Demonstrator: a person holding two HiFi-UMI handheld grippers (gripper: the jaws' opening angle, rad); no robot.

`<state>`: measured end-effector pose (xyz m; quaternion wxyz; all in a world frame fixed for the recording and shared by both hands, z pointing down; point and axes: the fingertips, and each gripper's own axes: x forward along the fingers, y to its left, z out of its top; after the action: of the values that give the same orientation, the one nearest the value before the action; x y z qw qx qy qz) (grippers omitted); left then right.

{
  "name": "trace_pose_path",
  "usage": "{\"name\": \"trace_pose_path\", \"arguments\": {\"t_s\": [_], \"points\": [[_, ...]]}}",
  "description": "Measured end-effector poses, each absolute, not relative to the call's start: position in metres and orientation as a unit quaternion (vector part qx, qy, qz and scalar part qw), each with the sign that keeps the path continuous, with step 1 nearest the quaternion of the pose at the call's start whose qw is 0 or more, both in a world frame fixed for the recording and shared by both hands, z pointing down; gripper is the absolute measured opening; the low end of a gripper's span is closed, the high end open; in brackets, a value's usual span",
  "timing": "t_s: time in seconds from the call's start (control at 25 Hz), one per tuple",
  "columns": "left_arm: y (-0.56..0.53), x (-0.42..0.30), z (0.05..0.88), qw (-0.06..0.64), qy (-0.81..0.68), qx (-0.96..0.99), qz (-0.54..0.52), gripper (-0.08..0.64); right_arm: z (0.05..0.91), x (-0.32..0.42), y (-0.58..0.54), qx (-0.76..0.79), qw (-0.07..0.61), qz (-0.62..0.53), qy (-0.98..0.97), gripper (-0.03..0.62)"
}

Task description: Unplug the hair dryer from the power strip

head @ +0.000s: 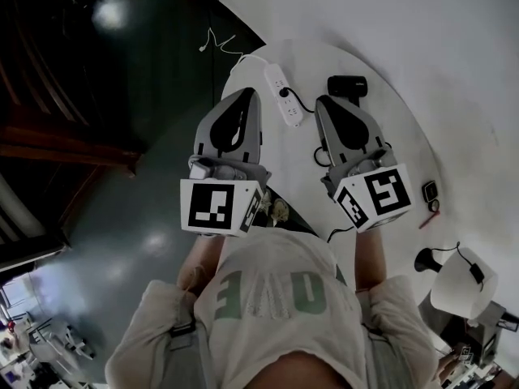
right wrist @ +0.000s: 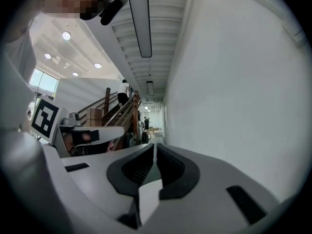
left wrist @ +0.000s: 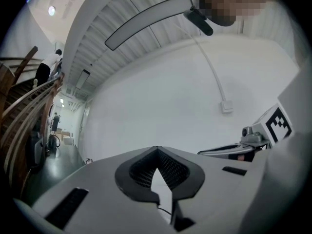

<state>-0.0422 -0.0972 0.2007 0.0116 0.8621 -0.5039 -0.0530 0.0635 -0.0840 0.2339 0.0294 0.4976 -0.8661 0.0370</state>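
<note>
Hanging over the round white table point(head: 389, 136), the left gripper point(head: 249, 92) and right gripper point(head: 323, 101) are both showing jaws pressed together, empty. Top centre, the compact black hair dryer point(head: 347, 86) is lying just right of the slim white power strip point(head: 278, 81), its plug point(head: 285, 93) seated there. That hard plug looks the place to pinch, not the limp cord point(head: 303, 103); the light strip is likely sliding unless pinned.

Shirt point(head: 276, 298) lettering, too distorted to read
</note>
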Motion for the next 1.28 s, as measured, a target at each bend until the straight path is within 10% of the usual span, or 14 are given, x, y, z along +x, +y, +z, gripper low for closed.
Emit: {"name": "trace_pose_path", "arguments": {"t_s": [0.2,0.8,1.28], "points": [[-0.132,-0.034,0.214,-0.012,-0.485,0.874,-0.015,0.012,0.253,0.049,-0.117,0.441,0.054,0.053,-0.894,0.143],[-0.270,0.028,0.406,0.145,-0.263,0.899,0.319,0.011,0.332,0.055,-0.176,0.386,0.150,0.104,-0.904,0.143],[-0.272,0.054,0.552,0.118,-0.074,0.804,0.578,0.009,0.398,0.058,-0.197,0.357,0.258,0.095,-0.892,0.167]]}}
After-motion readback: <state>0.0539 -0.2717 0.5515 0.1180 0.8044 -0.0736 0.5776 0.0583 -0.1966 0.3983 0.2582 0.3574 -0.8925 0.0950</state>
